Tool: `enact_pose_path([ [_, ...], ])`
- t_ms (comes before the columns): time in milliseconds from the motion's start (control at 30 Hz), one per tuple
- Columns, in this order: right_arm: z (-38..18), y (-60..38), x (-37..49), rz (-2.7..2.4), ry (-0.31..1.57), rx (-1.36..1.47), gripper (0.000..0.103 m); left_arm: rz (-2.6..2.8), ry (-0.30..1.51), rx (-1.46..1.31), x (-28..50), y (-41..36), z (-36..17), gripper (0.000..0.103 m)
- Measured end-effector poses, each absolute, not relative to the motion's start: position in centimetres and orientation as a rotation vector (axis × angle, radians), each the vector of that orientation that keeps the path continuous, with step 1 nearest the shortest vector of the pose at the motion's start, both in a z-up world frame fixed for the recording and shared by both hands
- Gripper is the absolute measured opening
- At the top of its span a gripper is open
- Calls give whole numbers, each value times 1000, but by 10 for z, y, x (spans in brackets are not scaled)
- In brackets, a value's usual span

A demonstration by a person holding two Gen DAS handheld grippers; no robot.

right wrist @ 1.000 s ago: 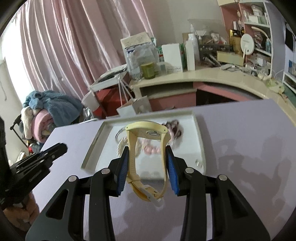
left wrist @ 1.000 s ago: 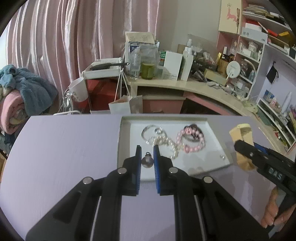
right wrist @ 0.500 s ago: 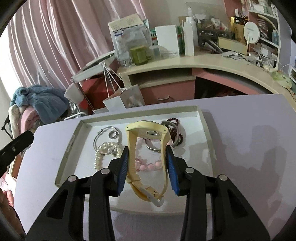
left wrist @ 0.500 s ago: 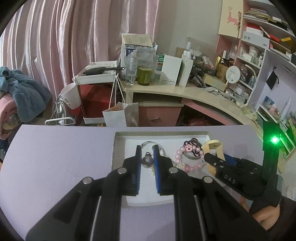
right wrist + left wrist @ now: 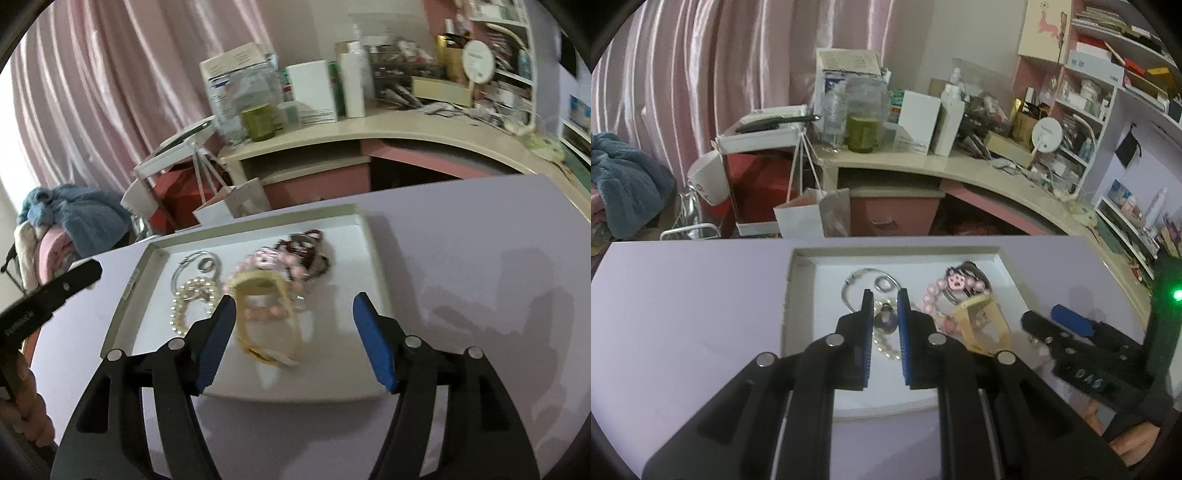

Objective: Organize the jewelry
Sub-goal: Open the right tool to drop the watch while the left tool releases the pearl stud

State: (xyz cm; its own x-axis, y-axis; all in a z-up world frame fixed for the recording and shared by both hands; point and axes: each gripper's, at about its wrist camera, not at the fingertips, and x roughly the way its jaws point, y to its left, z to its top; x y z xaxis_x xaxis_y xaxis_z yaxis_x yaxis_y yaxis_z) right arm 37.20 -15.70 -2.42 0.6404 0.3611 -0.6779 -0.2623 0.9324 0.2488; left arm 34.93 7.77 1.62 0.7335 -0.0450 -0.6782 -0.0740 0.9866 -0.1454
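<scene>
Left tool (image 5: 883, 308) clenched on small dark pendant (image 5: 885, 320), hovering over white tray (image 5: 376, 254), pearl strand (image 5: 882, 341) directly below. Right tool (image 5: 293, 319) jaws just spread, released; yellow watch (image 5: 266, 317) in tray, left of centre between them.

Past the lilac surface (image 5: 683, 314) I see pink curtains (image 5: 701, 74), a blue blanket (image 5: 624, 188), a paper bag (image 5: 812, 218), a jar (image 5: 862, 133) and crowded shelves (image 5: 1108, 85).
</scene>
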Motion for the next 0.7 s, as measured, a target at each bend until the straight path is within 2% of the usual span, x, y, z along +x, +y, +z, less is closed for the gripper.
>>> enact_pose_path([
  [333,-24,-177,371,293,811,191,68,-39,772,-164,369,60,4,13],
  [400,-23,-177,369,292,813,198,68,-66,774,-167,372,58,2,17],
  [467,-22,-177,365,297,813,204,68,-66,774,-154,369,57,-1,49],
  [600,-18,-178,352,310,803,219,67,-52,740,-170,343,65,1,56],
  [667,-17,-178,343,314,800,219,67,-31,720,-186,327,73,2,65],
  [700,-16,-177,338,317,797,213,67,-22,714,-194,319,77,2,66],
])
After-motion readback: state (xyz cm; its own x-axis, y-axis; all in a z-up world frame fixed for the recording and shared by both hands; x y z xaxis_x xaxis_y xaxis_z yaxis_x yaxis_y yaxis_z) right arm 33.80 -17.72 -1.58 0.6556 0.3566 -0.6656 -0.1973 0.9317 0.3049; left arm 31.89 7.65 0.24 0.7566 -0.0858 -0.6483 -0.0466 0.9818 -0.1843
